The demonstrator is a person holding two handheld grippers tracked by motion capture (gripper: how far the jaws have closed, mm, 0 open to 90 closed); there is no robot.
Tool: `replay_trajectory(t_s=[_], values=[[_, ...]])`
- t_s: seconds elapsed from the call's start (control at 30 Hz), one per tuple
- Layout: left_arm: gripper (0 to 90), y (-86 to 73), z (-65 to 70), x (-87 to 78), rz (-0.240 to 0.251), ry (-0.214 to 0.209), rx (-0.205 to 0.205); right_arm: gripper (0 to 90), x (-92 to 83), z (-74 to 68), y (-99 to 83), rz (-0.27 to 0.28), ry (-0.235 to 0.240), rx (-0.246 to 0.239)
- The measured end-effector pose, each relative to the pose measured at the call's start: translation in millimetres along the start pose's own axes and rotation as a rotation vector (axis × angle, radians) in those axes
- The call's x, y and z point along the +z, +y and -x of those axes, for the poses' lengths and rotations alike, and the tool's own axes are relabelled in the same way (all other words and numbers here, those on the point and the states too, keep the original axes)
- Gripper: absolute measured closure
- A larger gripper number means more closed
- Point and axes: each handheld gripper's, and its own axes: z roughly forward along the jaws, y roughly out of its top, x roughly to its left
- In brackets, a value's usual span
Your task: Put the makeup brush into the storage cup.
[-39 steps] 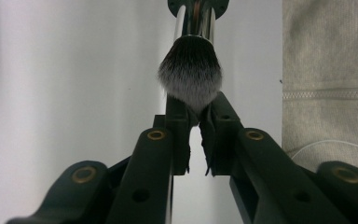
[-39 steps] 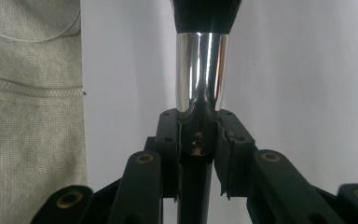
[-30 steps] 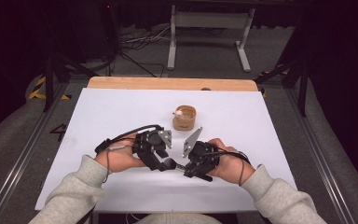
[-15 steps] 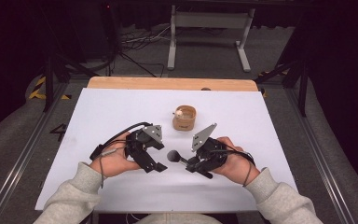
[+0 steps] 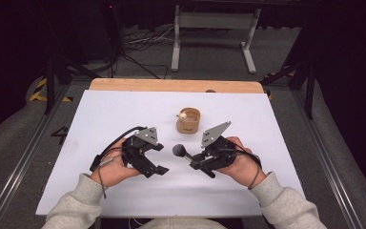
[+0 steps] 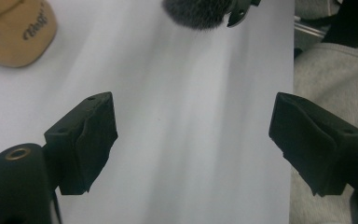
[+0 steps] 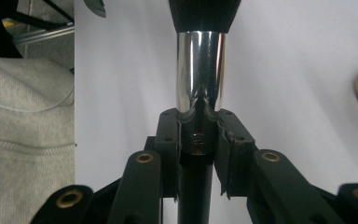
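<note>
The left tool [image 5: 159,159] is spread wide with nothing between its 2 black padded jaws, low over the white bench [image 5: 100,119]. The right tool [image 5: 194,162] is clamped on 1 brush [image 5: 182,152], gripping the black handle just below its shiny metal ferrule; the dark, fluffy, rounded bristle head points toward the left tool. Behind them stands 1 small round tan wooden cup [image 5: 188,120]
</note>
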Motion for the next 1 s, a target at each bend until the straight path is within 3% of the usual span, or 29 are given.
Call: replay_trajectory(t_s=[0.23,0.43,0.57,0.77,0.9,1.0], values=[[14.6,-9.1,-3.7,-1.3,0.045,0.03,-0.052,73.1,-6.2,5.8,2.4,0.071,-0.03,0.033],[13.4,-18.7,-9.9,-7.7,0.076,0.124,-0.167,73.1,-13.0,9.2,7.5,0.127,-0.067,0.041],[11.2,-26.3,-12.2,-10.9,0.105,0.166,-0.209,73.1,-19.6,10.9,13.1,0.161,-0.093,0.042],[9.7,-35.0,-10.1,-12.9,0.174,0.22,-0.221,73.0,-22.2,13.9,18.5,0.189,-0.106,0.034],[9.4,-41.7,-6.9,-12.2,0.221,0.264,-0.207,73.0,-22.9,17.0,21.1,0.215,-0.117,0.039],[9.3,-48.1,-5.6,-10.5,0.26,0.262,-0.209,73.0,-24.6,19.3,23.3,0.241,-0.129,0.044]])
